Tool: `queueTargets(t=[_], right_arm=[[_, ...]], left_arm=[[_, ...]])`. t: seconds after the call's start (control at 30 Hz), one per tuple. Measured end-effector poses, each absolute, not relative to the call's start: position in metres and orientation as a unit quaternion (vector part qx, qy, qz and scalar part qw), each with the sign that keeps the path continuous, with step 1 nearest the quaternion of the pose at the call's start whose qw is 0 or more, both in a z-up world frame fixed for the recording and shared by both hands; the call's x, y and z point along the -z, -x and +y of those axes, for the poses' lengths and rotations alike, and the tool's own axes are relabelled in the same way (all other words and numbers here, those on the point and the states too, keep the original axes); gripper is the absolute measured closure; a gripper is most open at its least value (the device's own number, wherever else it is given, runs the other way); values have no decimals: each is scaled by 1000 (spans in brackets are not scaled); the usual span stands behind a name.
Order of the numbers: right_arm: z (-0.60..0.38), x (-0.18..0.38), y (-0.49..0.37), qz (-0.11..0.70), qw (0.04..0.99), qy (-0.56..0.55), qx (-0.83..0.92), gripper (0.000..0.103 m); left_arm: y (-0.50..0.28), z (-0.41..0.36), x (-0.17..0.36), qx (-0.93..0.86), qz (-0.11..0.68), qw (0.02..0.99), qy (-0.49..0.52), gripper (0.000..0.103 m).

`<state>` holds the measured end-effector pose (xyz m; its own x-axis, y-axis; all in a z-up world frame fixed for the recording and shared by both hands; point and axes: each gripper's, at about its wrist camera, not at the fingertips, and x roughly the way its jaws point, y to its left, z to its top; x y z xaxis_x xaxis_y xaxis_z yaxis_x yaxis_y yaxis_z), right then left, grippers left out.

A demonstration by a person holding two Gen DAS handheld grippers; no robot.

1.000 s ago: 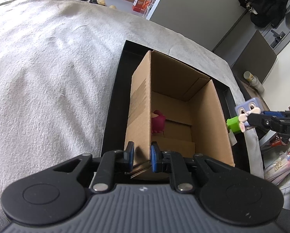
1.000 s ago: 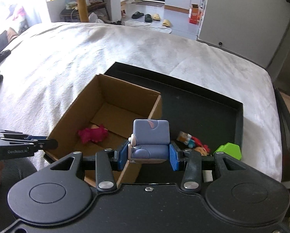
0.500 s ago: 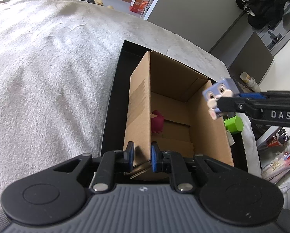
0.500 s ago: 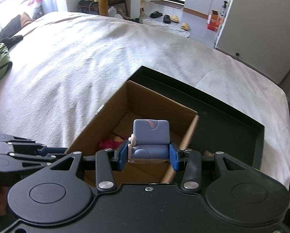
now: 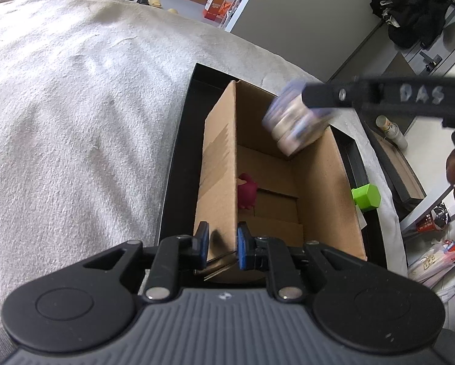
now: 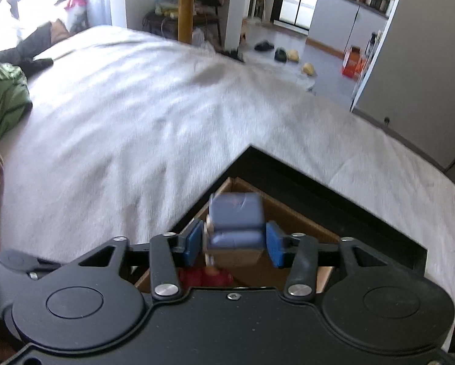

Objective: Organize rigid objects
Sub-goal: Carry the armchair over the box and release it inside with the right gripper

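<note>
An open cardboard box [image 5: 327, 188] stands in a black tray [image 5: 178, 158] on the bed. My left gripper [image 5: 222, 245] is shut on the box's near left wall. A dark red toy [image 5: 247, 190] lies inside the box; it also shows in the right wrist view [image 6: 204, 276]. My right gripper [image 6: 231, 243] hangs over the box [image 6: 291, 216]. The blue block-shaped toy [image 6: 235, 226] sits between its pads, with small gaps either side, blurred. In the left wrist view the blue toy [image 5: 294, 124] is a blur above the box opening.
A green hexagonal block [image 5: 365, 197] lies in the tray right of the box. The grey bedspread [image 6: 136, 127] stretches left and beyond. A green garment [image 6: 2, 100] lies at the bed's left. A shelf and clutter [image 5: 434, 219] stand at the right.
My right gripper has carried the blue toy from beside the box to over its opening and its jaws have widened around the toy. My left gripper has kept its hold on the box wall.
</note>
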<state>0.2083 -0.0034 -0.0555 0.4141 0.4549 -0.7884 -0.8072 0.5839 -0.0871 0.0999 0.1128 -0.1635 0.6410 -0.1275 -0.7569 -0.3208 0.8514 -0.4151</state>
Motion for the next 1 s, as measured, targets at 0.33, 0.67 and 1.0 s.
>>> queueTargets(t=[0.33,0.67,1.0], right_arm=[[-36,45,-212,384,819,208,-371,40],[-82,55,-208,411,825,185,-342,39],[-120,67,-210,432,828,157,-321,31]], left_arm=[[-100,115,163,-62,417,865,272,85],[-100,113,160,-66,418,866,266,85],[-101,109,158,-75,422,866,256,85]])
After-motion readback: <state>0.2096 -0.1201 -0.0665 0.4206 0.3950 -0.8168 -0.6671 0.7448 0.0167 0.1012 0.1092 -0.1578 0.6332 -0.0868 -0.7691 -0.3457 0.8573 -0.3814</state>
